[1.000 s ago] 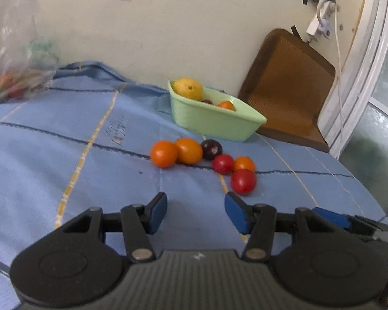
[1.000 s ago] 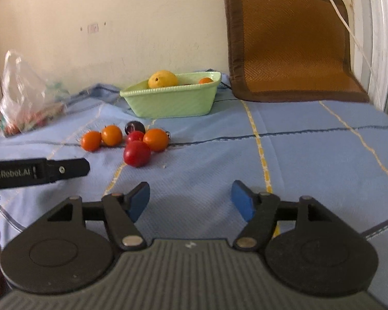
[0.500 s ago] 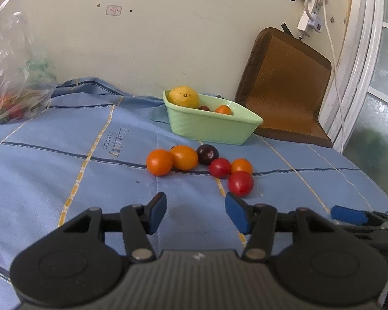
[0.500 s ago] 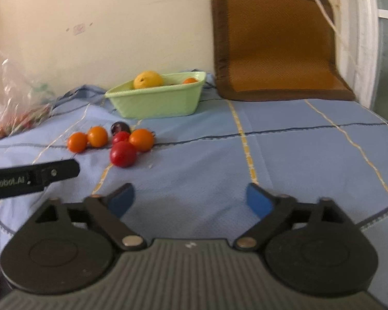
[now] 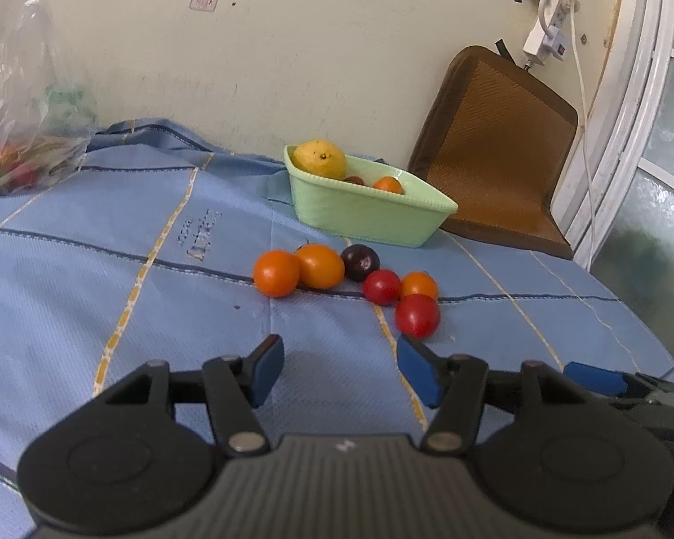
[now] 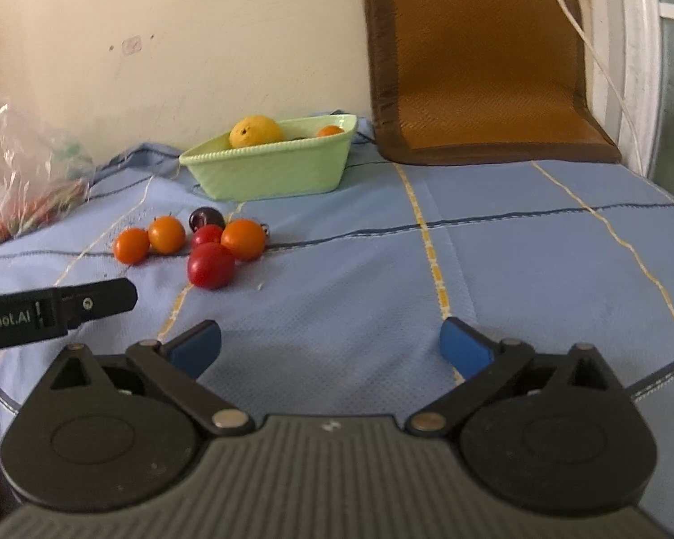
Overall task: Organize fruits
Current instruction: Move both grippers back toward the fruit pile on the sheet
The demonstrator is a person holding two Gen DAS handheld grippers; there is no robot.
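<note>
A blue checked cloth (image 5: pixel 112 278) covers the table, with a brown woven mat (image 6: pixel 481 63) propped against the wall at about one o'clock from the right gripper. A clear plastic bag (image 5: pixel 18 103) with something colourful inside slumps at ten o'clock, well apart from everything else. The pale green dish (image 5: pixel 364 213) sits near the wall at twelve o'clock from the left gripper, holding a yellow citrus fruit (image 5: pixel 319 158) at its left end, a small orange one (image 5: pixel 387 184) and a dark one barely showing between them.

Just in front of the dish, six small fruits lie loose on the cloth: two orange tomatoes (image 5: pixel 299 269) touching each other on the left, a dark plum-coloured one (image 5: pixel 360 262) beside them, then a small red one (image 5: pixel 381 286), another orange one (image 5: pixel 419 285) and the nearest red tomato (image 5: pixel 417 315) clustered together.

The left gripper (image 5: pixel 339 368) hovers low over the cloth, its blue fingers (image 5: pixel 267 368) moderately apart and holding nothing, the red tomato near its right fingertip at one o'clock. The right gripper (image 6: pixel 330 346) has its fingers spread wide, also holding nothing, with the fruit cluster at eleven o'clock.
</note>
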